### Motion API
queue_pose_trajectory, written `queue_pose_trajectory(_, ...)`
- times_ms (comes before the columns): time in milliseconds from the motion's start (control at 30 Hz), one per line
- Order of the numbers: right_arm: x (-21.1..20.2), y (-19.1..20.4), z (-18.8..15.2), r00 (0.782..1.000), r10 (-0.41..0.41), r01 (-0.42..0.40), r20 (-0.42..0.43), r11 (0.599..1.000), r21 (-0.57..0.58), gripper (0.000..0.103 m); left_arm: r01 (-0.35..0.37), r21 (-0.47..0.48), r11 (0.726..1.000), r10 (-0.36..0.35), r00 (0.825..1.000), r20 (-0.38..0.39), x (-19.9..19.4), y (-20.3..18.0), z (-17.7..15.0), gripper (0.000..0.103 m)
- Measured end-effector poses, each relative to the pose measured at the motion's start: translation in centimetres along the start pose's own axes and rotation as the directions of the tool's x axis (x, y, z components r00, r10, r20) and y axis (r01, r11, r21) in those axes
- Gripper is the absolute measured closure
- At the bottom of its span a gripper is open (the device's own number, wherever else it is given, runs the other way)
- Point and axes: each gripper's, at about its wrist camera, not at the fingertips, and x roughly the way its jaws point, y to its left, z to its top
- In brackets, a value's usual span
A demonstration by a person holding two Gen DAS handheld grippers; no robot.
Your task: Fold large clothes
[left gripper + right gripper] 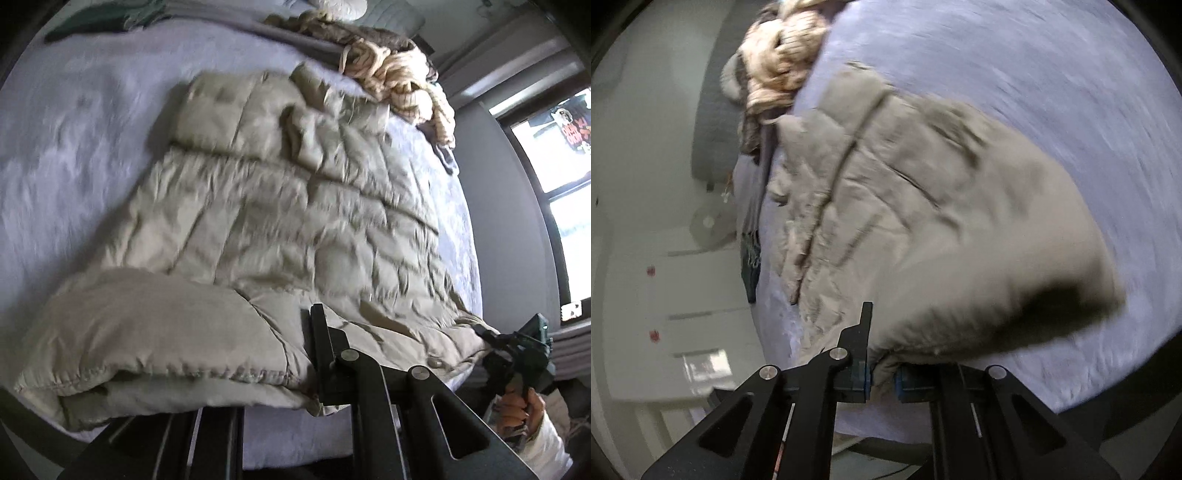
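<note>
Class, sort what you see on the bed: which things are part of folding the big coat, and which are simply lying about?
Part of the job:
- beige quilted coat
- left tool, gripping the coat's edge
- right tool, closed on the coat's edge

Lying about:
- cream chunky knit
- dark green garment
- lilac bedsheet

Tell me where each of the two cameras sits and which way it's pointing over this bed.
Left wrist: rides the left gripper at the bed's near edge, looking along the beige puffer jacket toward the cream knit pile; the right gripper and right hand show at right.
Right wrist: rides the right gripper, clamped on the jacket's edge, looking across the lavender bedspread; only its fingers show.
Shared: jacket, knit pile, bedspread.
</note>
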Motion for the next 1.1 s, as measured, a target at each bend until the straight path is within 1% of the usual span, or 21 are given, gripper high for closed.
queue_pose_trajectory(100, 0.1, 3.2, 3.1, 1.000, -0.002, 0.001, -0.004, 0.996, -0.085, 0.094, -0.010, -0.006, 1.000, 0.010, 0.998, 0.055, -1.1, -1.4, 2.8, 0.087)
queue_pose_trajectory(200, 0.0, 7.3, 6.9, 1.000, 0.012, -0.011, 0.004, 0.984, -0.179, 0.094, -0.030, 0.017, 0.999, 0.028, 0.992, 0.119, -1.9, -3.2, 6.3, 0.087)
queue_pose_trajectory(300, 0.3, 11.2, 10.5, 1.000, 0.003, -0.002, 0.003, 0.955, -0.297, 0.094, -0.068, 0.032, 0.997, 0.062, 0.982, 0.179, -2.0, -4.7, 10.2, 0.087)
queue_pose_trajectory(333, 0.8, 13.1, 12.2, 1.000, -0.006, 0.007, 0.004, 0.935, -0.355, 0.094, -0.077, 0.036, 0.996, 0.067, 0.976, 0.209, -1.9, -5.1, 12.1, 0.087)
queue_pose_trajectory(433, 2.4, 16.8, 16.0, 1.000, -0.029, 0.030, 0.010, 0.905, -0.424, 0.094, -0.094, 0.022, 0.995, 0.086, 0.967, 0.239, -0.5, -5.0, 16.2, 0.087)
queue_pose_trajectory(500, 4.0, 18.6, 18.1, 0.999, -0.046, 0.048, 0.016, 0.888, -0.457, 0.094, -0.117, 0.019, 0.993, 0.108, 0.964, 0.244, 1.3, -4.4, 19.3, 0.087)
queue_pose_trajectory(567, 6.6, 20.1, 20.4, 0.996, -0.076, 0.084, 0.037, 0.867, -0.491, 0.094, -0.135, 0.017, 0.991, 0.127, 0.964, 0.233, 3.5, -3.5, 22.0, 0.087)
queue_pose_trajectory(633, 9.6, 20.1, 22.9, 0.993, -0.102, 0.116, 0.055, 0.872, -0.475, 0.094, -0.159, 0.024, 0.987, 0.151, 0.966, 0.209, 6.3, -2.5, 24.3, 0.087)
queue_pose_trajectory(733, 14.3, 18.5, 25.7, 0.986, -0.145, 0.164, 0.076, 0.892, -0.421, 0.094, -0.208, 0.048, 0.977, 0.200, 0.969, 0.144, 12.0, -0.5, 27.1, 0.087)
queue_pose_trajectory(800, 17.1, 17.0, 27.1, 0.981, -0.174, 0.193, 0.084, 0.901, -0.388, 0.094, -0.228, 0.057, 0.972, 0.221, 0.969, 0.108, 15.1, 0.5, 27.9, 0.087)
queue_pose_trajectory(867, 19.5, 15.0, 28.0, 0.979, -0.184, 0.201, 0.082, 0.917, -0.346, 0.094, -0.237, 0.062, 0.970, 0.231, 0.969, 0.086, 18.1, 1.6, 28.6, 0.087)
queue_pose_trajectory(933, 21.1, 13.8, 28.7, 0.982, -0.170, 0.186, 0.078, 0.934, -0.306, 0.094, -0.227, 0.061, 0.972, 0.221, 0.971, 0.091, 20.0, 2.3, 28.9, 0.087)
queue_pose_trajectory(967, 21.7, 13.1, 29.0, 0.985, -0.149, 0.167, 0.084, 0.944, -0.283, 0.094, -0.223, 0.064, 0.973, 0.216, 0.972, 0.097, 20.4, 2.4, 29.0, 0.087)
queue_pose_trajectory(1033, 22.1, 12.7, 29.1, 0.987, -0.130, 0.151, 0.091, 0.950, -0.273, 0.094, -0.224, 0.081, 0.971, 0.214, 0.970, 0.115, 21.1, 2.5, 29.1, 0.087)
queue_pose_trajectory(1100, 22.3, 12.8, 29.2, 0.988, -0.128, 0.149, 0.091, 0.949, -0.276, 0.094, -0.224, 0.087, 0.971, 0.213, 0.969, 0.125, 21.0, 2.3, 28.9, 0.086)
